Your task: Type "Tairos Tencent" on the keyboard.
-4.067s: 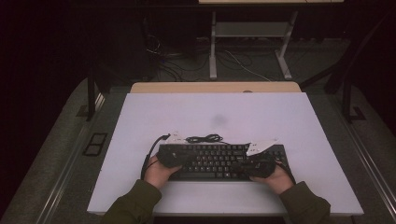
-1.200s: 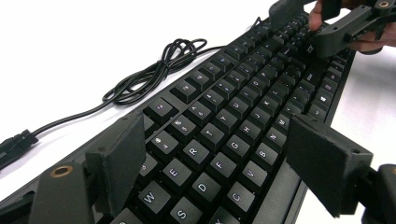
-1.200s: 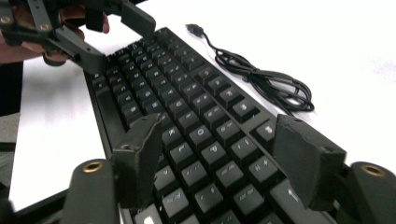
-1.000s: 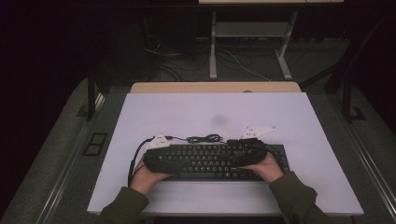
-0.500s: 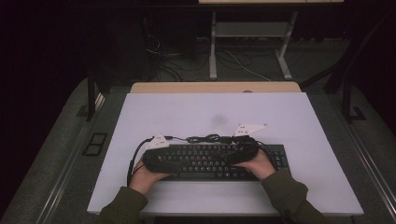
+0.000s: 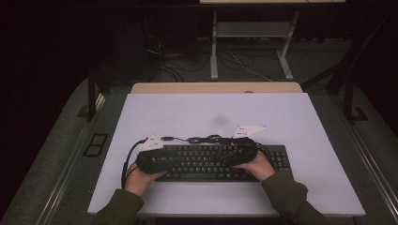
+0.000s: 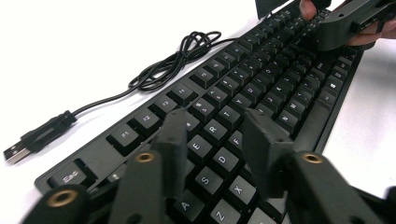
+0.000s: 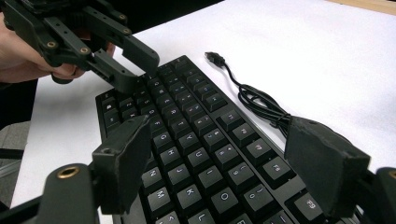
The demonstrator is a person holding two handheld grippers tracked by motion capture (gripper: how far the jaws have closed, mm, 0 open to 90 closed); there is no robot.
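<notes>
A black keyboard (image 6: 206, 164) lies across the near middle of the white table (image 6: 216, 112). My left gripper (image 6: 157, 159) hovers over its left end, jaws open and empty above the letter keys (image 7: 217, 128). My right gripper (image 6: 236, 156) is over the keyboard's right-of-middle part, its jaws spread wide above the keys (image 8: 224, 158), holding nothing. The two grippers point toward each other: the left gripper view catches the right gripper (image 7: 348, 23) far off, and the right gripper view catches the left gripper (image 8: 119, 58). The keyboard (image 7: 243, 93) (image 8: 196, 140) rests flat.
The keyboard's black cable (image 6: 204, 138) lies coiled just behind it, ending in a loose USB plug (image 7: 18, 151) (image 8: 214, 58). Bare white tabletop extends behind and to both sides. A wooden desk edge (image 6: 216, 87) borders the far side.
My right gripper has slid left from the keyboard's right end to over the keys. The left gripper has shifted only slightly at the left end. The keyboard has stayed in place.
</notes>
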